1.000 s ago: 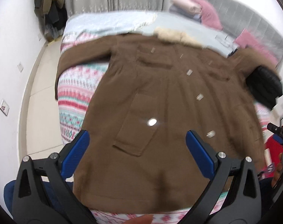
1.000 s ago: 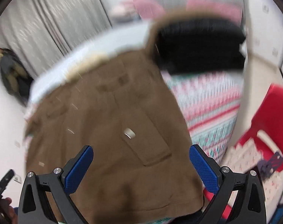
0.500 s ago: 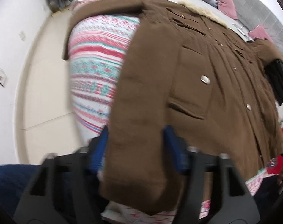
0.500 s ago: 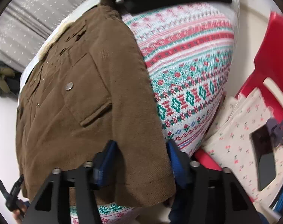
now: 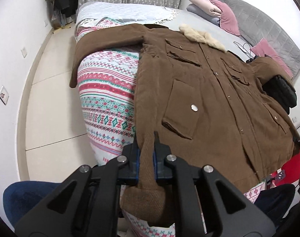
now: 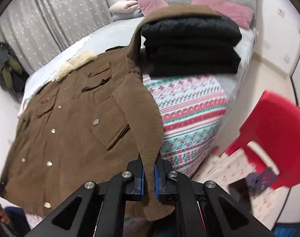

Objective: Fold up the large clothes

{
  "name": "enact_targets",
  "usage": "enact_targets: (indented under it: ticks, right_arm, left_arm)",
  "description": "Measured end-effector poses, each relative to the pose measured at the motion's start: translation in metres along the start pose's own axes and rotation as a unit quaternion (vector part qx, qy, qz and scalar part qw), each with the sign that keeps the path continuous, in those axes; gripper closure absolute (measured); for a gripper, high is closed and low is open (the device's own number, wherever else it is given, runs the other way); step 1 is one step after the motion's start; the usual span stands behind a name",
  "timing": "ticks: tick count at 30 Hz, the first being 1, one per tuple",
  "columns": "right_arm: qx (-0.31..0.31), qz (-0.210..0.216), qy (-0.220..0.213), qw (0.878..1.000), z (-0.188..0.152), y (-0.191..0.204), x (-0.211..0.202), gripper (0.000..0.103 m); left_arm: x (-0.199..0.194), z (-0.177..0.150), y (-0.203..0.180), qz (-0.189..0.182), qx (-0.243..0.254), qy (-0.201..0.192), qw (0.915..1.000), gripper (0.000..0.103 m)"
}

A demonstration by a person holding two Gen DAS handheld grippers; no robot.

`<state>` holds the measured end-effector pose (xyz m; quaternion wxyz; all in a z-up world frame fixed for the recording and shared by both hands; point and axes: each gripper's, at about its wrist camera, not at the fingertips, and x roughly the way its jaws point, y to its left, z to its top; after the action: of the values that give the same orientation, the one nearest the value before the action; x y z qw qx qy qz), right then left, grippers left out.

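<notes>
Both sets of jaws had just closed from wide: left gripper (image 5: 146,154) and right gripper (image 6: 149,167) each pinched a hem corner of the brown coat (image 5: 209,90), spread on the bed (image 5: 108,90). Fold could start.

Bare tiled floor (image 5: 47,106) open along the bed's (image 5: 108,90) left side, brown coat (image 5: 209,102) covering most of the bedspread, folded black garment (image 6: 191,47) blocking the right edge, red chair (image 6: 274,138) crowding the right-hand aisle, pillows (image 5: 215,11) stacked by the headboard.
</notes>
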<state>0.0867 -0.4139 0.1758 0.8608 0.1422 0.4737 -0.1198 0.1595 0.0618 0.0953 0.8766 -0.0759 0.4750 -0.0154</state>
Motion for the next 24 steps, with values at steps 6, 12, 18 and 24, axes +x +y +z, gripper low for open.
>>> enact_targets:
  ticks: [6, 12, 18, 24]
  right_arm:
    - [0.006, -0.033, 0.069, 0.997, -0.026, -0.017, 0.048, 0.097]
    - [-0.032, -0.07, 0.108, 0.991, -0.023, -0.008, 0.073, 0.095]
    - [-0.025, -0.077, 0.063, 0.995, -0.022, 0.0, 0.048, 0.081]
    - [-0.045, -0.016, -0.008, 0.999, 0.017, 0.042, 0.029, 0.06]
  left_arm:
    - [0.035, -0.021, 0.016, 0.021, -0.018, 0.048, 0.9985, 0.091]
    - [0.041, -0.018, 0.013, 0.038, -0.001, 0.047, 0.9982, 0.081]
    - [0.002, -0.007, 0.03, 0.065, -0.025, -0.009, 0.9975, 0.048]
    - [0.002, 0.061, -0.019, 0.006, 0.035, -0.048, 0.9982, 0.043]
